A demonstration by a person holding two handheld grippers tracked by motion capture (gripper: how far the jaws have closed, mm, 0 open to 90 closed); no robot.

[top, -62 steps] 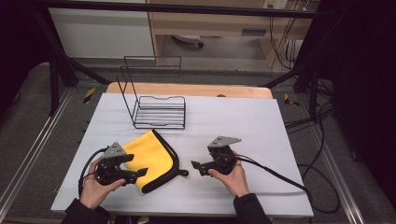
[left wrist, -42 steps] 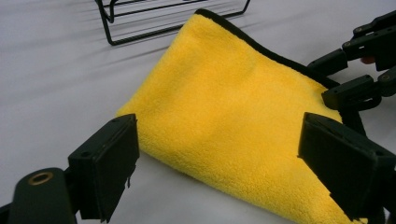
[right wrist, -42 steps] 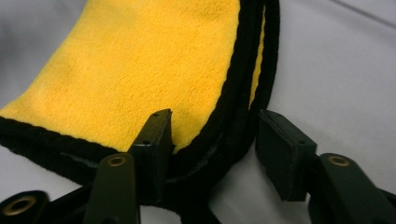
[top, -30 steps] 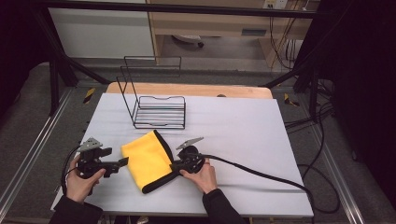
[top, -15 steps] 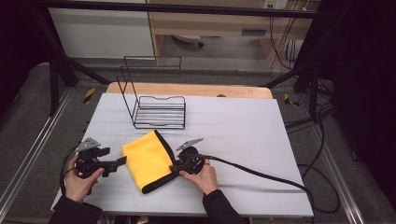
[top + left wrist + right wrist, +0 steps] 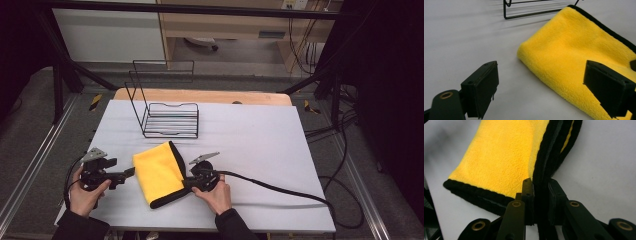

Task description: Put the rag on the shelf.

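the yellow cloth (image 6: 159,172) lies folded on the desk (image 6: 260,135), its black edge clamped in the right gripper (image 6: 541,195), while the left gripper (image 6: 549,87) waits apart beside it, so a hard pull could undo the fold.

Both grippers are black. The left gripper (image 6: 131,172) carries a grey three-cornered plate (image 6: 93,154) on top, and a thin black cable loops from its rear. The right gripper (image 6: 186,183) bears a like grey plate (image 6: 203,157), and a thick black cable (image 6: 280,190) trails from it. Up close, the jaws are flat rectangular black pads on black link arms, with brass-coloured rivets (image 6: 516,204) at the joints and small screws in the pad edges. The person wears dark sleeves (image 6: 80,225)
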